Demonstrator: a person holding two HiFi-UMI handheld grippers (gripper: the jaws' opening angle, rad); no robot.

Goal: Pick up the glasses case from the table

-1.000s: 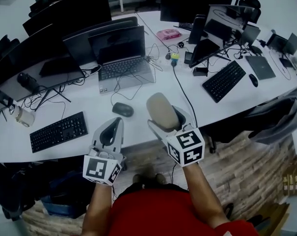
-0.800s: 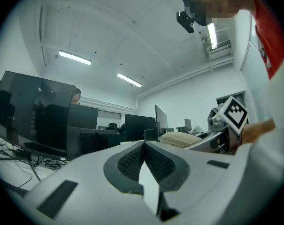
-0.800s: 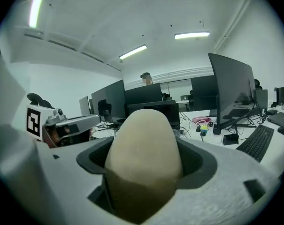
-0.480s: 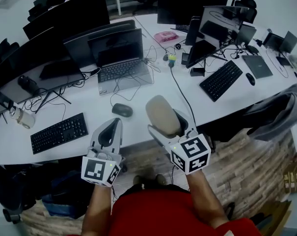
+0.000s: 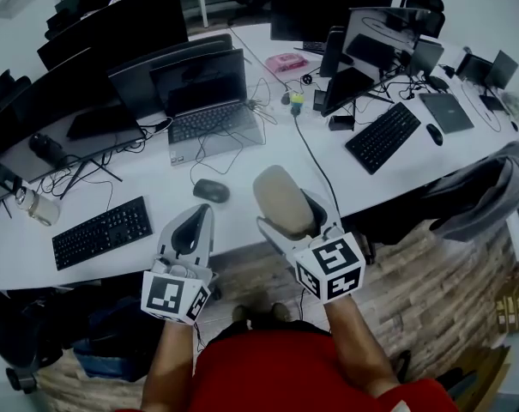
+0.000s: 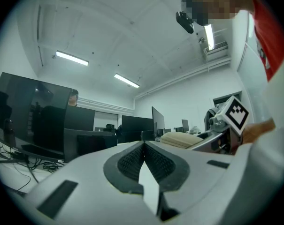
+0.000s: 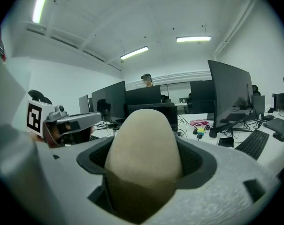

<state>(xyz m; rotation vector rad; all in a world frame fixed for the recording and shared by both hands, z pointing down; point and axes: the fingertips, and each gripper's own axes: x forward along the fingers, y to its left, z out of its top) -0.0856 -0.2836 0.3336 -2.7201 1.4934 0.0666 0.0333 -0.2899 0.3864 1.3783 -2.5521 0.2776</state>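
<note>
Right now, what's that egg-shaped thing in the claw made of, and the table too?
The glasses case gripped in the right claw looks like beige fabric or soft leatherette. It is matte with no shine and faintly grainy, though I can't be sure. The table looks like smooth white laminate, evenly bright with a slight sheen.

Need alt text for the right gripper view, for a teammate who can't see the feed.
The right claw is shut on a beige glasses case, which sticks out from between its jaws and fills the centre of the view. Behind it lies a white desk with dark monitors and a black keyboard. The left claw shows at the left.
</note>
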